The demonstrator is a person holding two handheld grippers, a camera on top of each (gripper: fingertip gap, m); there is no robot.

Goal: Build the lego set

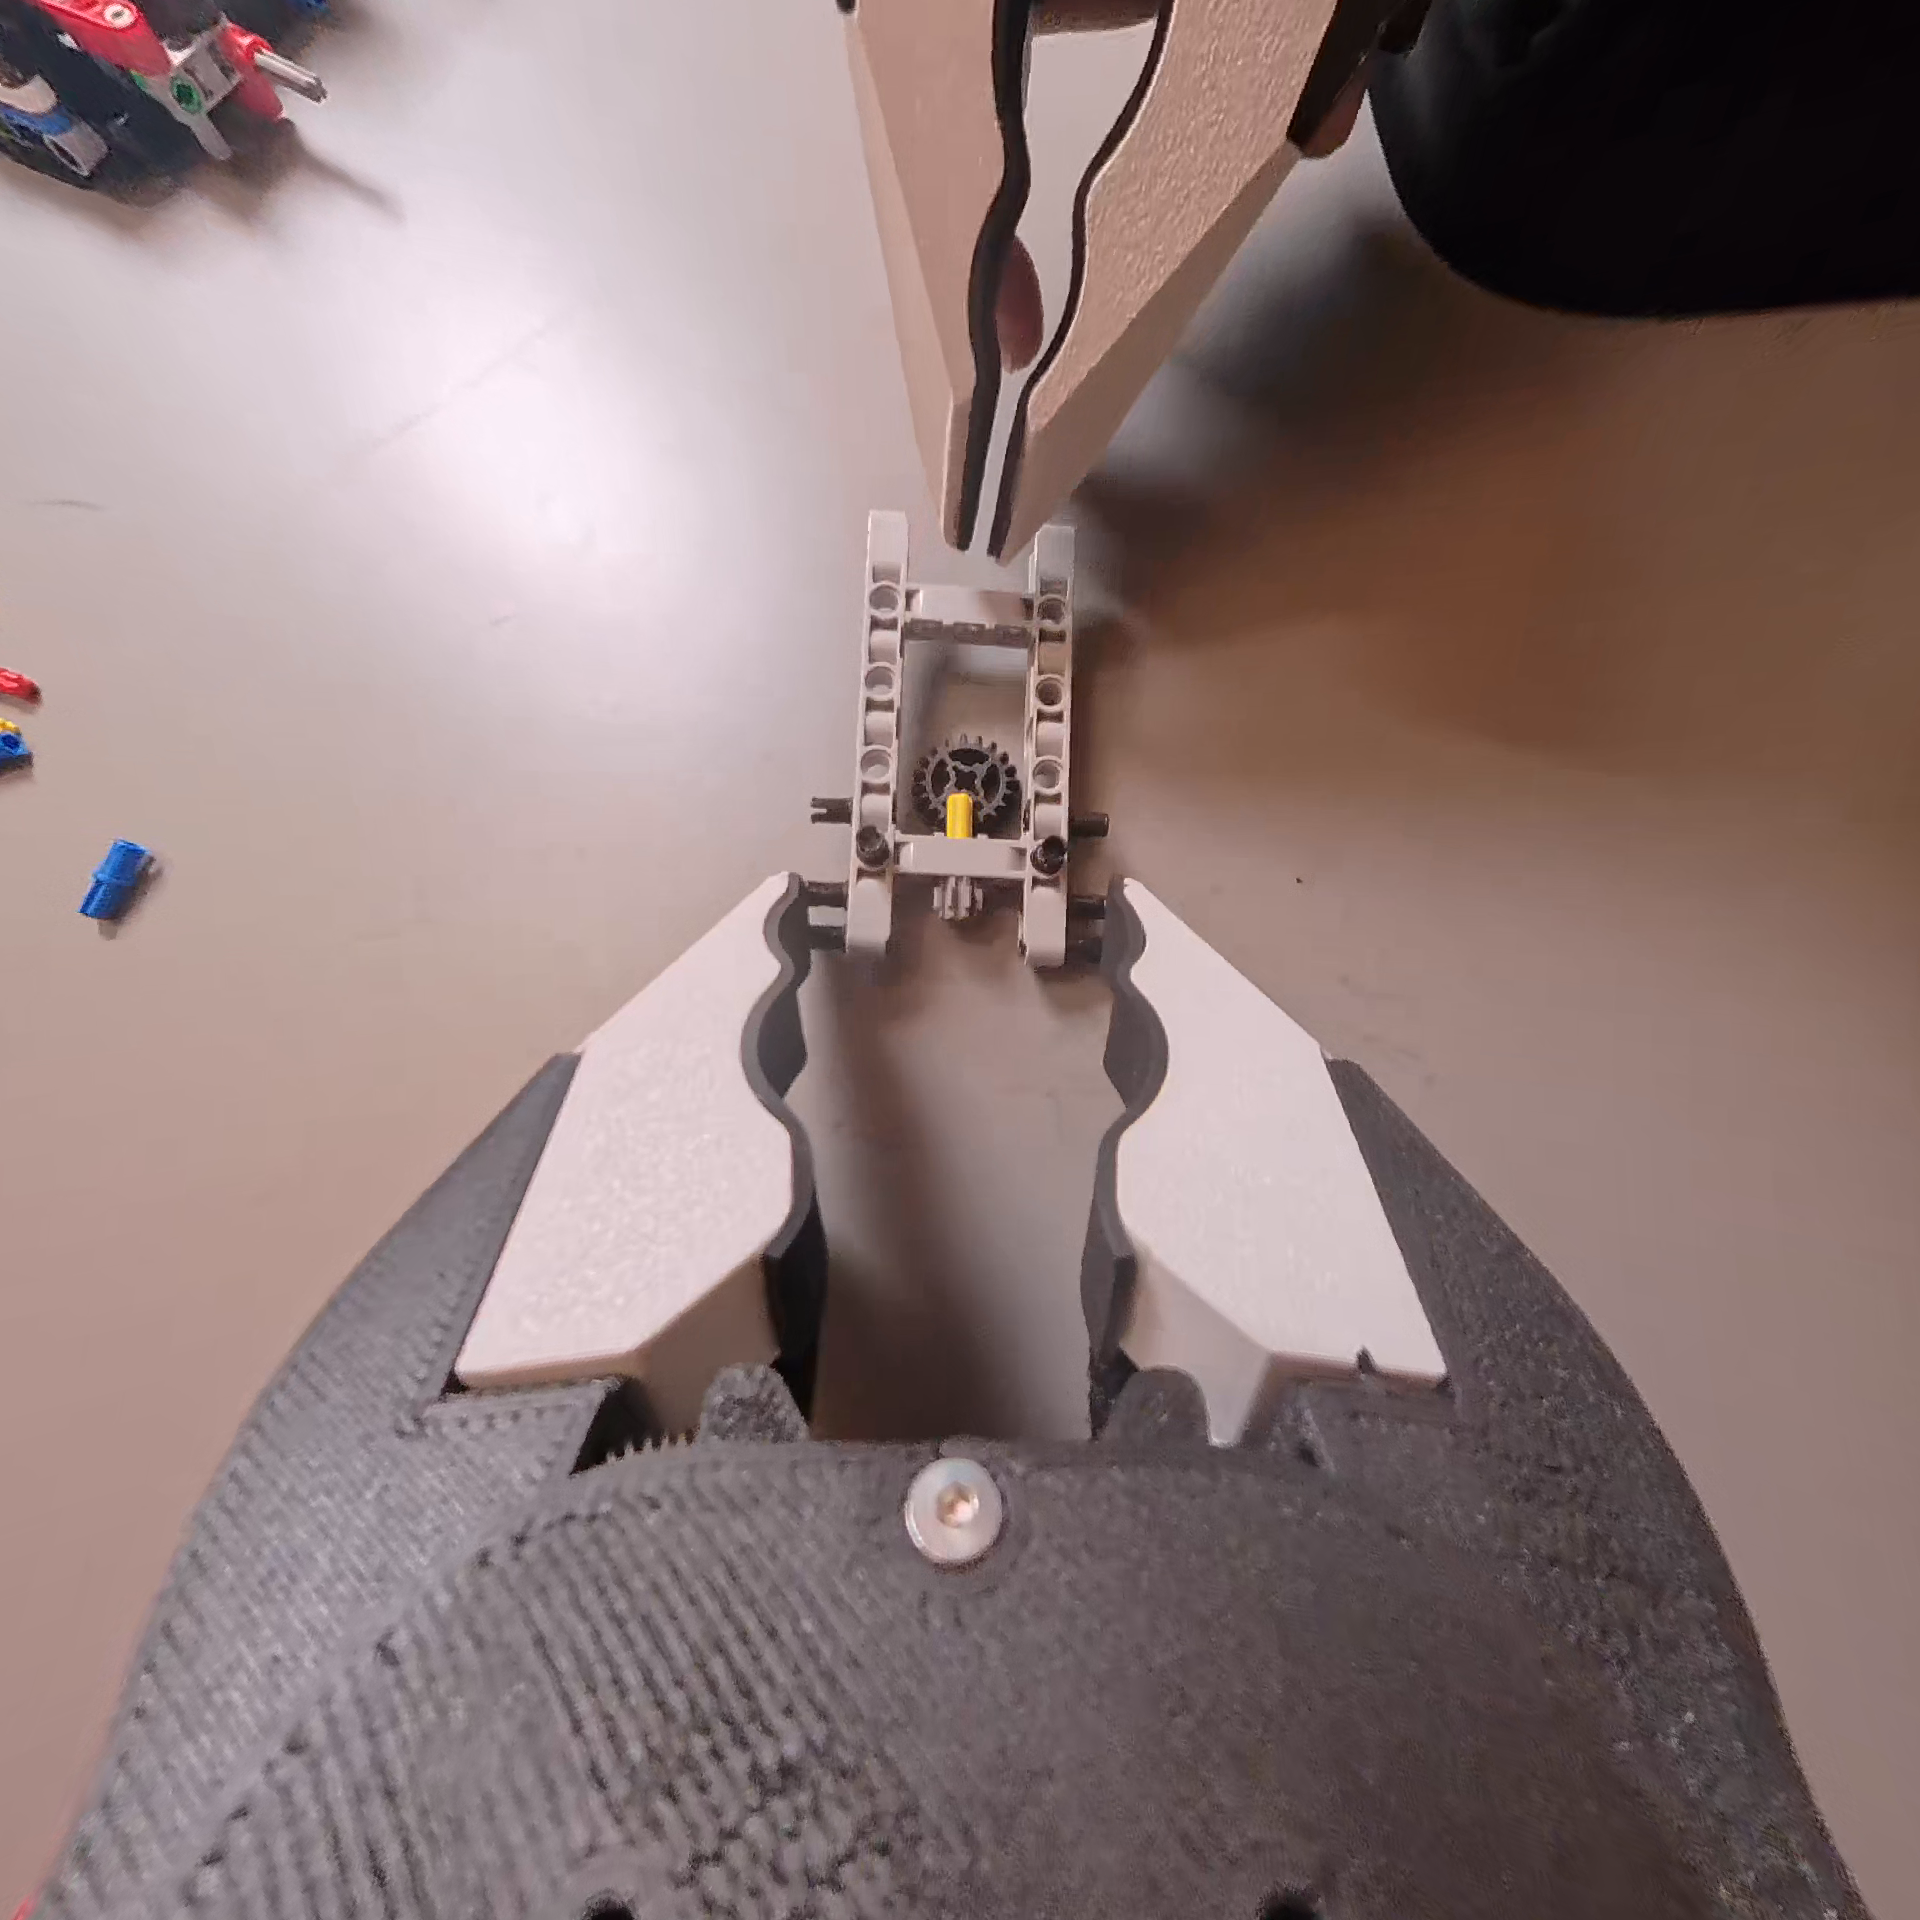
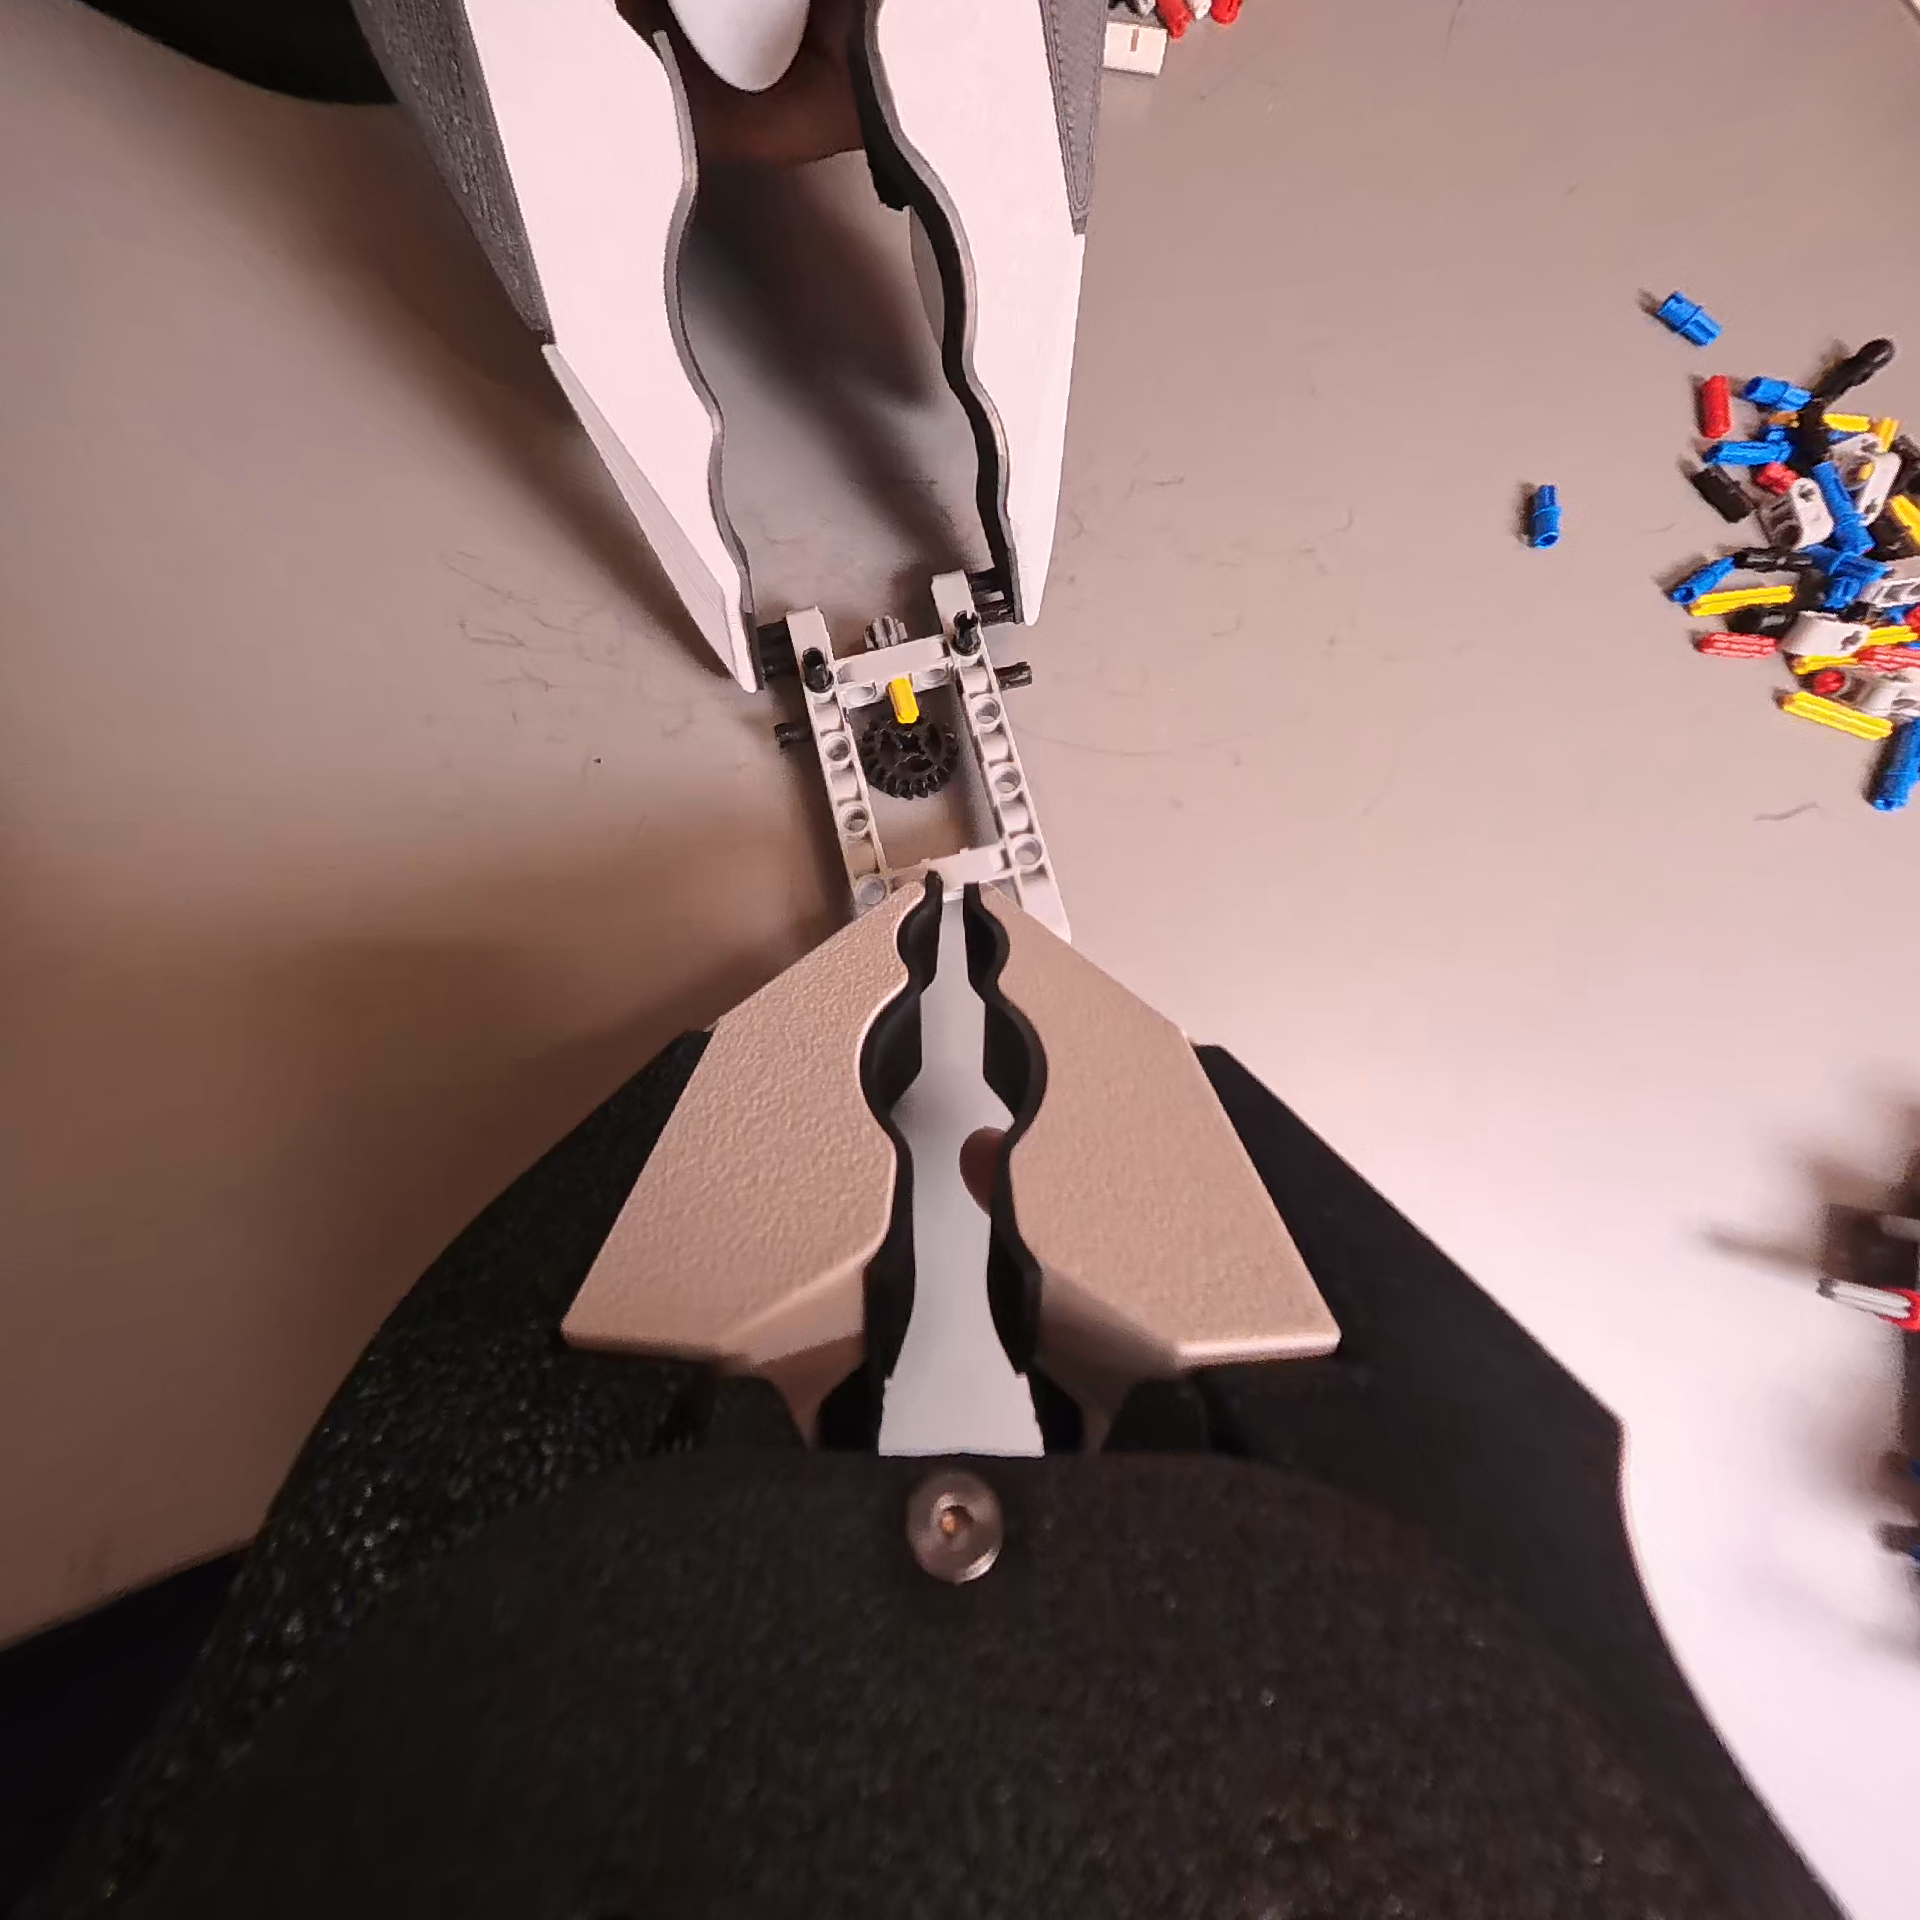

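Observation:
A grey lego frame (image 1: 878, 727) lies flat on the table, with a black gear (image 1: 961, 779) and a yellow axle (image 1: 959, 816) inside it. Black pins stick out of its sides. My left gripper (image 1: 958, 909) holds the frame's near end, its pads against the side pins. My right gripper (image 1: 982, 545) comes from the opposite side with only a thin slit between its fingers, tips at the frame's far crossbar. The right wrist view shows the same: right gripper (image 2: 951, 891) at the crossbar, frame (image 2: 1003, 769), left gripper (image 2: 883, 634) around the other end.
A pile of loose red, blue, yellow and black pieces (image 2: 1818, 551) lies to the right, with a stray blue pin (image 2: 1543, 514) beside it. A part-built black and red model (image 1: 114, 83) sits at the far left. A blue pin (image 1: 114, 878) lies nearer. A dark sleeve (image 1: 1662, 156) is behind the right gripper.

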